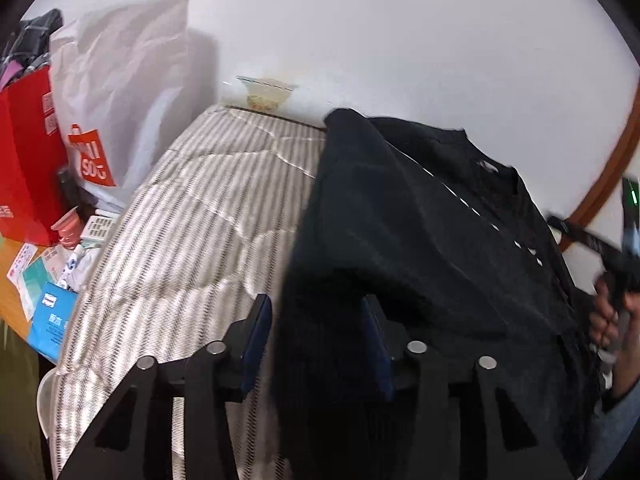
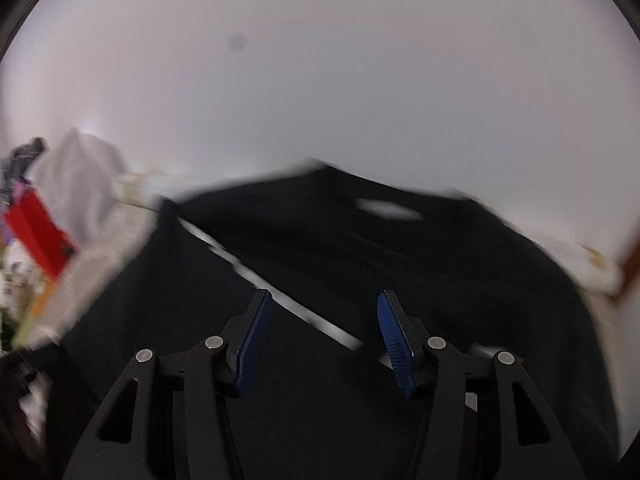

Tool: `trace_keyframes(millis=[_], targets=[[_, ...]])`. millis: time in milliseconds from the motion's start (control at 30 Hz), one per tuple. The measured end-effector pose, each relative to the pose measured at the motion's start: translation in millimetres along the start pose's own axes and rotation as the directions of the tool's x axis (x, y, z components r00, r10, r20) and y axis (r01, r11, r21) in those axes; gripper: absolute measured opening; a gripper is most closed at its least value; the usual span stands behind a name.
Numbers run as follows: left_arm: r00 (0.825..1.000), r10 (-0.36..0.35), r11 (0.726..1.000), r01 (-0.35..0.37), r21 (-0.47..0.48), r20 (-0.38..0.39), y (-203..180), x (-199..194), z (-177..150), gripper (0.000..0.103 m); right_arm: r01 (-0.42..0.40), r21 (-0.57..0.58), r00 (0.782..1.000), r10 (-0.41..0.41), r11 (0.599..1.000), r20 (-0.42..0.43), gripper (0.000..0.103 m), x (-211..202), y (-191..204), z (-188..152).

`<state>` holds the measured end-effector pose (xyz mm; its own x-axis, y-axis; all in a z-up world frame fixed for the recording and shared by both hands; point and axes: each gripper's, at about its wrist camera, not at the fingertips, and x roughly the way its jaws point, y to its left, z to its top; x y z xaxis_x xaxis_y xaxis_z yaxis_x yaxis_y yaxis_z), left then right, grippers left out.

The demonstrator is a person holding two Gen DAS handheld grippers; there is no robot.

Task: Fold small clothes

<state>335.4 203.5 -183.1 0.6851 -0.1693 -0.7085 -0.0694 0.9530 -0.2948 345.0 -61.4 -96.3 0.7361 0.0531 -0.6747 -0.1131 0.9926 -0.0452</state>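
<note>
A black top (image 1: 420, 220) lies on the striped bedding (image 1: 192, 232), one side folded over along a line of white marks. My left gripper (image 1: 316, 304) is at the garment's near left edge. Its jaws stand apart with a fold of the black cloth between them, and a strip of bedding shows beside the left pad (image 1: 256, 340). In the blurred right wrist view, my right gripper (image 2: 324, 296) hovers open over the black top (image 2: 360, 248), nothing between its blue pads. A hand (image 1: 608, 316) holding that gripper shows at the right edge of the left wrist view.
A white shopping bag (image 1: 112, 100) and a red bag (image 1: 28, 160) stand at the left. Small packets and a remote clutter a wooden side table (image 1: 16, 296). A glass bowl (image 1: 266, 92) sits at the bed's far end by the white wall. A curved wooden frame (image 1: 600, 184) runs at the right.
</note>
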Motion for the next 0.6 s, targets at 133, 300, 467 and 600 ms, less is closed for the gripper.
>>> trace_keyframes(millis=[133,300,467,600], targets=[[0.999,0.045,0.997,-0.046,0.06,0.01,-12,0,-8,0.046,0.125,0.083,0.992,-0.122,0.989,-0.042,0.055,-31,-63,-60],[0.997,0.08,0.992,-0.08,0.098,0.009,-18,3,-11,0.046,0.181,0.254,0.976,-0.143,0.95,-0.161,0.055,-27,-117,-125],[0.995,0.101,0.992,-0.098,0.084,-0.026,-14,11,-10,0.046,0.165,0.313,0.984,-0.133,0.935,-0.123,0.059,-28,-129,-146],[0.99,0.141,0.983,-0.137,0.119,-0.028,-21,13,-11,0.046,0.202,0.299,0.977,-0.17,0.933,-0.129,0.06,-28,-122,-146]])
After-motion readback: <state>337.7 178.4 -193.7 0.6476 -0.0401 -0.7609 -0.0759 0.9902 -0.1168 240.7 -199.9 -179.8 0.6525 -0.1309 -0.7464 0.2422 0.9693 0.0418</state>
